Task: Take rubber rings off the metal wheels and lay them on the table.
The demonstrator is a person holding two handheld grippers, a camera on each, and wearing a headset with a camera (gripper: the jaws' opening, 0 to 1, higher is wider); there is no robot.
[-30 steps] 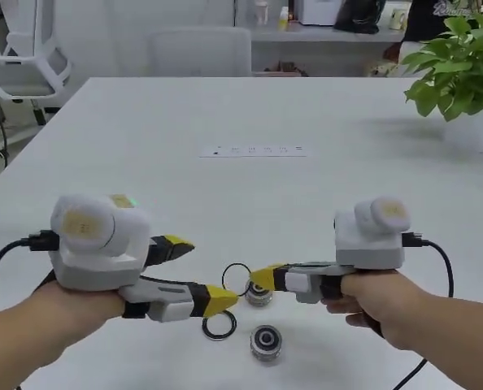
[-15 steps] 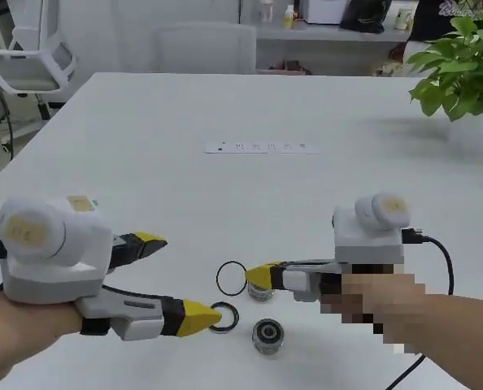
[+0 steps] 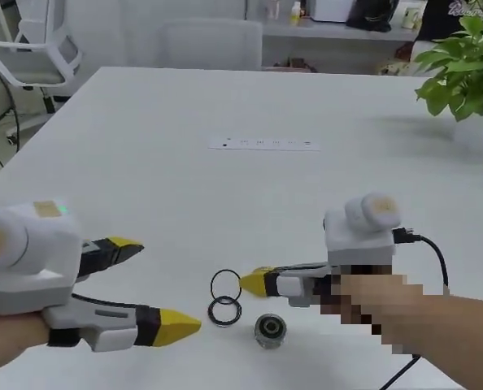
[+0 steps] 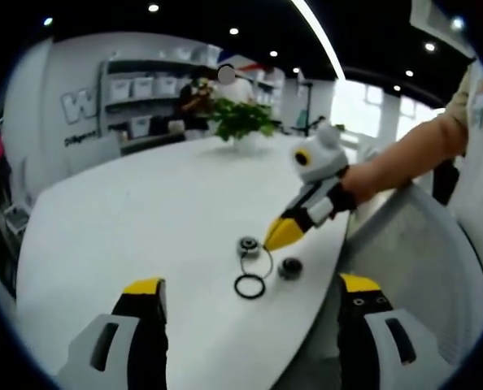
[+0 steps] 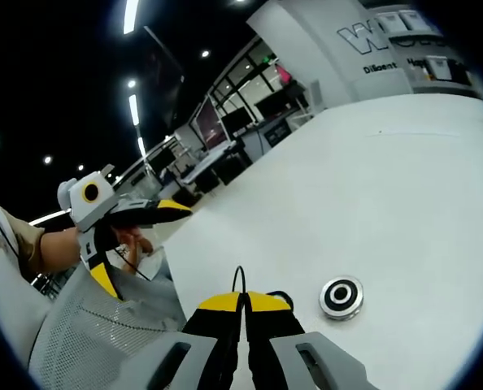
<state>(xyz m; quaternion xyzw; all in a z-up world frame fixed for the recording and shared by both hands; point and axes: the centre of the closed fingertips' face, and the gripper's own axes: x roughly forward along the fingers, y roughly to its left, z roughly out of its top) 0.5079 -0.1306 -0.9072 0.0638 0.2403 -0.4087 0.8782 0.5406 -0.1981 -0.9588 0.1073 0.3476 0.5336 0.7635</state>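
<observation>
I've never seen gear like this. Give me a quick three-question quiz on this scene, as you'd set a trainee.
1. True or false: the left gripper has its jaws open.
2. The right gripper is shut on: A) a bolt B) a thin rubber ring C) a pencil.
3. In a few words: where does the thicker rubber ring lie?
Key: 1 true; 2 B; 3 flat on the table, near a metal wheel.

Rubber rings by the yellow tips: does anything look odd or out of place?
One thin rubber ring isn't lying down: the shut right gripper pinches it by its edge. Another ring lies flat beside a metal wheel. Nothing looks damaged.
</observation>
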